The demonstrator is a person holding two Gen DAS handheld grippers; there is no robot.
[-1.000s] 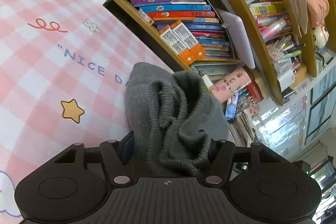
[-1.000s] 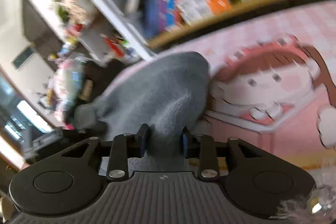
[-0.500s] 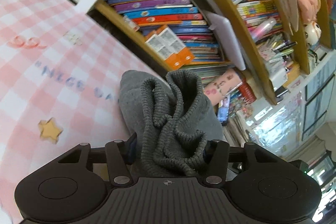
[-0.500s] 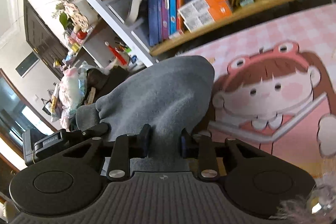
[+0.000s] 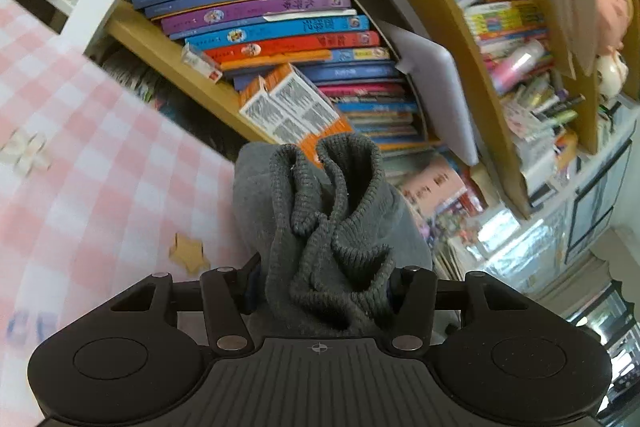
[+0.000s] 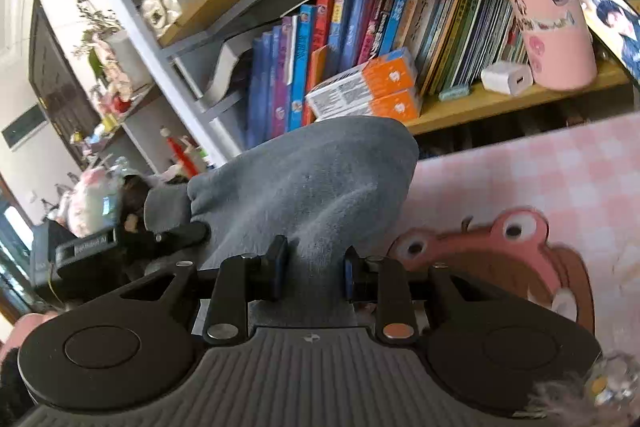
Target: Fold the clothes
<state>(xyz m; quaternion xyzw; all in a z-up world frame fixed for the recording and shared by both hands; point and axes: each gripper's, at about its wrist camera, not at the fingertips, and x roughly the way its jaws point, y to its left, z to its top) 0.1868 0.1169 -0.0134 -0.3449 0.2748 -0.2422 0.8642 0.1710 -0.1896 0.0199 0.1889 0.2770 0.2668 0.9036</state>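
A grey garment is held up off the table by both grippers. In the left wrist view my left gripper (image 5: 322, 287) is shut on its bunched ribbed knit edge (image 5: 332, 211). In the right wrist view my right gripper (image 6: 316, 273) is shut on smooth grey cloth (image 6: 320, 179), which stretches leftward to the other gripper (image 6: 120, 247), seen at the left. The pink checked tablecloth (image 5: 80, 167) lies below, with a frog-hat girl cartoon (image 6: 500, 251) printed on it.
A wooden bookshelf (image 5: 280, 27) packed with books stands right behind the table. Orange boxes (image 6: 364, 91), a pink cup (image 6: 544, 7) and a white charger (image 6: 506, 79) sit on its lower shelf. A cluttered white shelf (image 6: 132, 39) is to the left.
Both grippers have risen and tilted up with the garment. The bookshelf now fills more of both views and the tablecloth less. Both grips are unchanged.
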